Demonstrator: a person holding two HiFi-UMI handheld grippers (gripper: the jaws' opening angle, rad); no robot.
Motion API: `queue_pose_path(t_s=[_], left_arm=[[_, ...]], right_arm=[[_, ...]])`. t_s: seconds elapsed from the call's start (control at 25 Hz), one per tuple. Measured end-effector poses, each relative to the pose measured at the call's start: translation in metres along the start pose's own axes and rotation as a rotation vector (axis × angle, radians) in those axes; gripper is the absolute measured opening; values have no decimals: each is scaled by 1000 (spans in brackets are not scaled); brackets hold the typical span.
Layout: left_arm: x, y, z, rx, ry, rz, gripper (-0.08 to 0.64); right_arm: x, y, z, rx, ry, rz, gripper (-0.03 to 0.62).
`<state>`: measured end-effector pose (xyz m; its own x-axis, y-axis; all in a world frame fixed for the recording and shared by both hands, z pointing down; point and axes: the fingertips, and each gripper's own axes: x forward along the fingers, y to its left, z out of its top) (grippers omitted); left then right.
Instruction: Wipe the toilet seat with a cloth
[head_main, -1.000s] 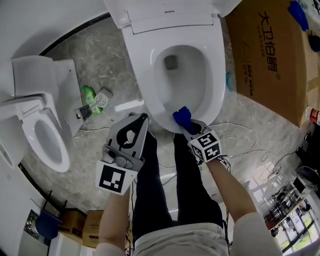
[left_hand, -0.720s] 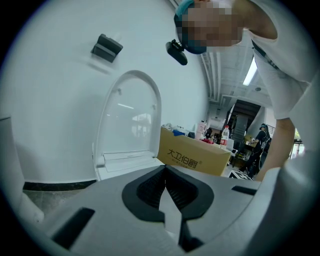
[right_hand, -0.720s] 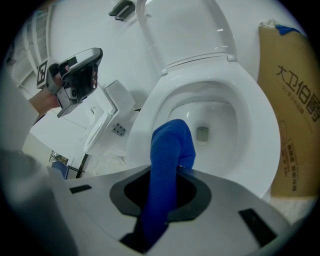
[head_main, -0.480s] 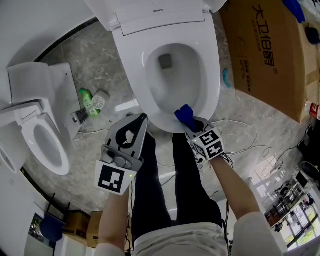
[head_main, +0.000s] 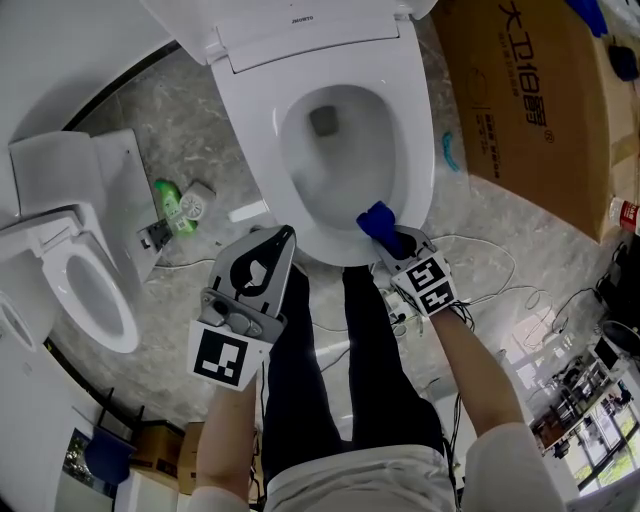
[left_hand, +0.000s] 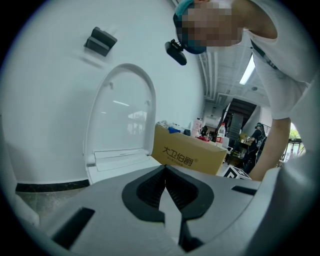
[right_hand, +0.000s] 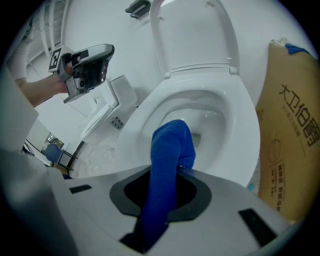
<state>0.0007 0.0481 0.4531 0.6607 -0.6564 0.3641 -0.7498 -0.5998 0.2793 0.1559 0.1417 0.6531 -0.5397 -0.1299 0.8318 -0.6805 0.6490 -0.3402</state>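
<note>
My right gripper (head_main: 388, 236) has its fingers (right_hand: 196, 194) pinching a blue cloth (right_hand: 169, 146), and the cloth's bunched end rests on the front rim of the toilet seat (head_main: 418, 130), toward its right side, at the edge of the bowl. The lid stands raised behind the seat. My left gripper (head_main: 280, 238) hangs just in front of the toilet's near edge, off the seat, with its fingers (left_hand: 150, 189) pressed together on nothing. A cardboard box (head_main: 540, 110) stands on the floor to the right of the toilet. A second toilet (head_main: 80, 270) sits to the left, with a green bottle (head_main: 172, 205) lying between the two.
</note>
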Motion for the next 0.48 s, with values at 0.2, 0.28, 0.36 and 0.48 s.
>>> queue_pose_path(t_s=[0.2, 0.28, 0.36, 0.48], left_arm=[[4, -1, -2, -4, 9, -7, 5], [6, -1, -3, -7, 12, -7, 5], [8, -2, -4, -10, 15, -8, 5], [11, -5, -3, -12, 15, -17, 5]], right_arm=[[-7, -11, 1, -84, -16, -47, 55], [-10, -16, 1, -114, -21, -66, 55], [-12, -20, 1, -137, -27, -80, 55], [-16, -25, 1, -170, -27, -111, 55]])
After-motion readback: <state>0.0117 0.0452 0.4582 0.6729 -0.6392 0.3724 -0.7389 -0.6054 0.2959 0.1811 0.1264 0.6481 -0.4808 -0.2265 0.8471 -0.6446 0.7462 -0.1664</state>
